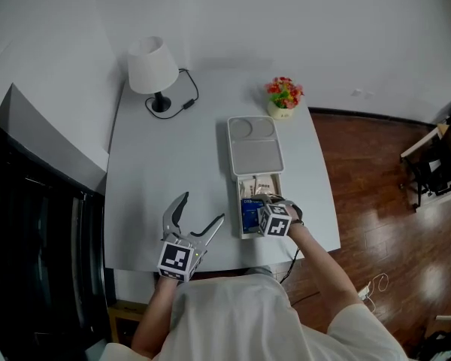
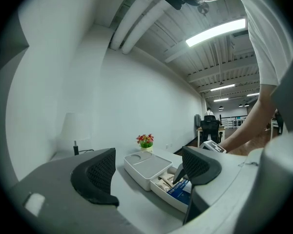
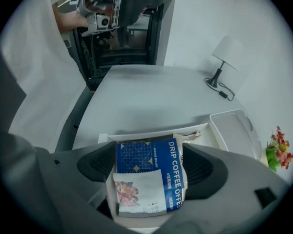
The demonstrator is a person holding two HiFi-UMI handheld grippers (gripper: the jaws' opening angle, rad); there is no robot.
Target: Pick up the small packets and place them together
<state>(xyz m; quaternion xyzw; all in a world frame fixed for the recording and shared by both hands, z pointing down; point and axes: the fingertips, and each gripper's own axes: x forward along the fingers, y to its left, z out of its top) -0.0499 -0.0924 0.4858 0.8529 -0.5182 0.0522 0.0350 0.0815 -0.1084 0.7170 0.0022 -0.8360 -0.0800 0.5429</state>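
Jaws on my right gripper (image 3: 149,168) stand wide around the blue packet (image 3: 142,154), lower centre. My left gripper (image 2: 147,172) gapes, empty.

Fingers (image 2: 95,172) of left gripper (image 1: 203,207) and right gripper (image 3: 146,165) seemingly apart

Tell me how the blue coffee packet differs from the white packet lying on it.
The blue packet is dark blue with white lettering; the white packet is pale with a small colourful picture. The blue packet is larger than the white packet. The white packet lies on top, covering one corner of the blue packet. Both lie flat in the same tray compartment.
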